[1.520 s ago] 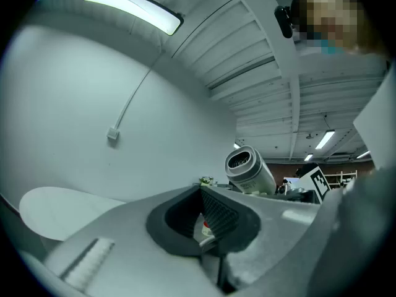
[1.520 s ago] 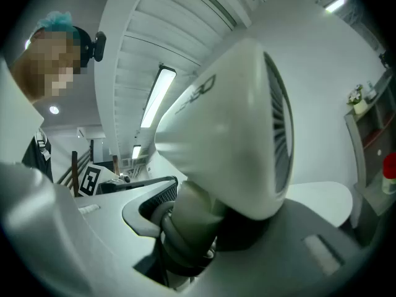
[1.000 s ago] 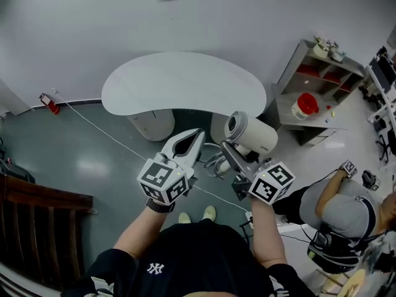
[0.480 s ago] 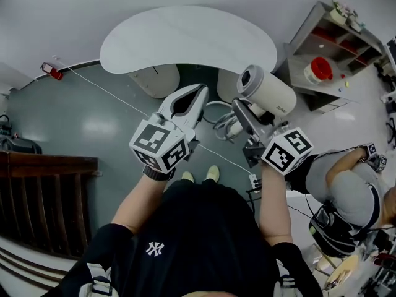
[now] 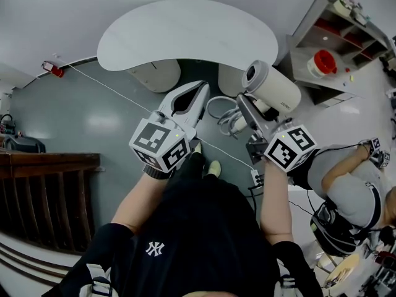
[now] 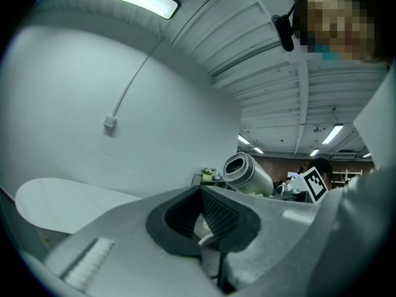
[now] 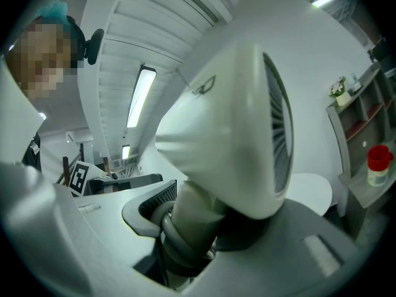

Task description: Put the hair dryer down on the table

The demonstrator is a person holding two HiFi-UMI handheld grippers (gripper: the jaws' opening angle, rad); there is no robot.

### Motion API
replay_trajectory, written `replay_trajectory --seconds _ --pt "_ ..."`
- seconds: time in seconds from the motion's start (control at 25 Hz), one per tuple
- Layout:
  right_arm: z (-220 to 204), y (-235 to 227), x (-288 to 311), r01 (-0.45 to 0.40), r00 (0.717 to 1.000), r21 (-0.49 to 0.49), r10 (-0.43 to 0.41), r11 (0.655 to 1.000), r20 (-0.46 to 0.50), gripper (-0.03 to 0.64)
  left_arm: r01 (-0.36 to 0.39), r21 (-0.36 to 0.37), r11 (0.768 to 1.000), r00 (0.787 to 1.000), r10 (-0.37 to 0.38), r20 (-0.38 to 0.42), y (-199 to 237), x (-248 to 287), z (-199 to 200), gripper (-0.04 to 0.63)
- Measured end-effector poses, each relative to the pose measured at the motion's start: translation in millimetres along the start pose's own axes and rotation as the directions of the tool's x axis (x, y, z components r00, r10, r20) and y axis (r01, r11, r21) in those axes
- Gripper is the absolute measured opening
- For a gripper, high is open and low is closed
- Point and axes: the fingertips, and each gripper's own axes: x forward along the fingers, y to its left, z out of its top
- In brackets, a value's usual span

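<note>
The white hair dryer hangs in the air with its barrel pointing up and left. My right gripper is shut on its handle. It sits just in front of the right end of the white kidney-shaped table. In the right gripper view the dryer's body fills the frame, and its handle is pinched between the jaws. Its coiled cord dangles below. My left gripper is beside it on the left, shut and holding nothing. The left gripper view shows the dryer to the right.
A grey shelf unit stands right of the table and holds a red-lidded container. A person sits at the right. A thin white cable crosses the floor. Dark wooden furniture stands at the left, and a power strip lies by my feet.
The view has closed in on the table. Both grippers and the dryer have risen toward its front edge. The right gripper still holds the dryer's handle, and the left stays shut.
</note>
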Motion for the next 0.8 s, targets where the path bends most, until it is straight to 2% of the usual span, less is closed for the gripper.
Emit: replay_trajectory --seconds 0.4,0.8 --pt "8.5 -54.6 24.0 0.089 0.996 0.003 -0.089 0.996 -0.014 0.21 0.078 -0.027 0.997 0.997 -0.078 -0.019 25.0 64.0 -11.8 0.0" --pt "23.0 -113.5 95.8 0.18 0.984 0.034 -0.179 0.983 -0.024 0.21 0.163 -0.045 0.986 0.985 -0.165 -0.052 94.8 137.0 -11.5 0.0"
